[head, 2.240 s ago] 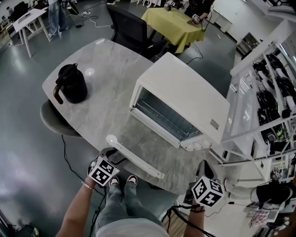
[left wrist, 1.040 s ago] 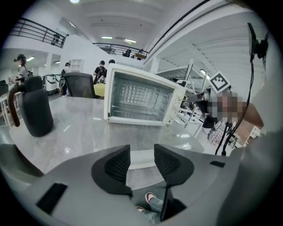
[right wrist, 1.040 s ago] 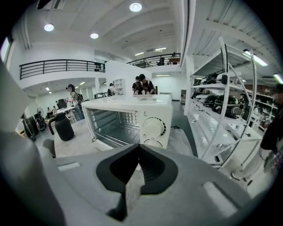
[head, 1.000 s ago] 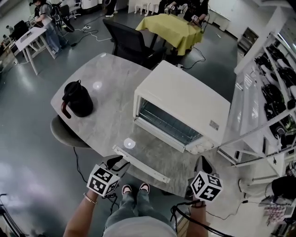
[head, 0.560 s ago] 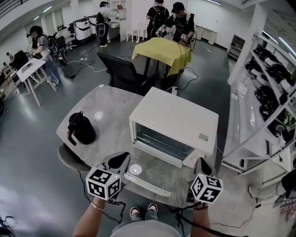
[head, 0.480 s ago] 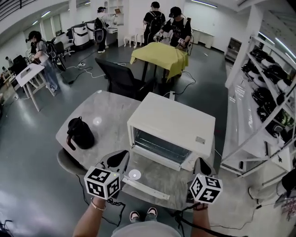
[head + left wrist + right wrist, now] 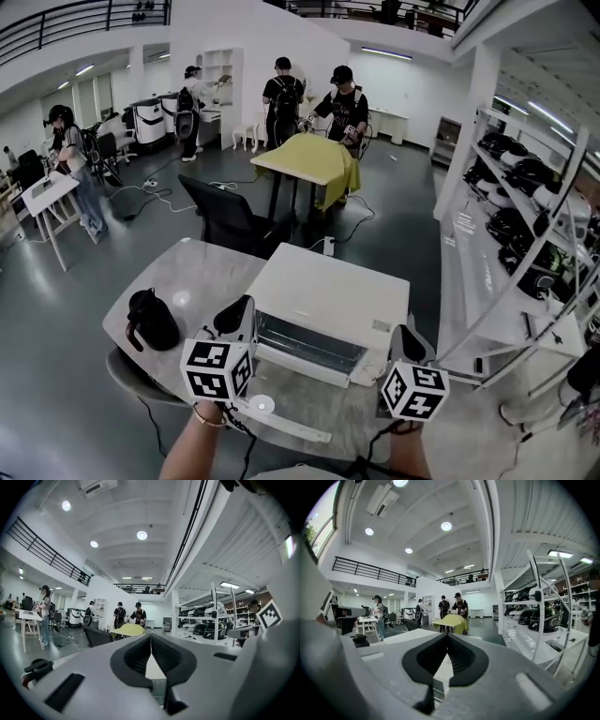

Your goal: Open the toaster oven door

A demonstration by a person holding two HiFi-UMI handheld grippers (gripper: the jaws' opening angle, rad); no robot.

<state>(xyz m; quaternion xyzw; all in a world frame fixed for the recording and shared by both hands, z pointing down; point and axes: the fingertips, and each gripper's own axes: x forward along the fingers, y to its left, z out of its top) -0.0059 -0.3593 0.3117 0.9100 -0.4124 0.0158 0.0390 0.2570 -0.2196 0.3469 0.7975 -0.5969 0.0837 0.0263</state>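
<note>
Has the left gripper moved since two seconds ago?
Yes. The left gripper has risen away from the open door's front edge; its tip now shows against the toaster oven's front left corner, jaws just closed, empty.

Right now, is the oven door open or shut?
Open: the door lies flat in front of the oven, showing its inside.

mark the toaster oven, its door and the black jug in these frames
toaster oven (image 7: pixel 328 292), head view, middle of its white top.
oven door (image 7: pixel 305 401), head view, pane of the folded-down door.
black jug (image 7: pixel 150 323), head view, on its body.
</note>
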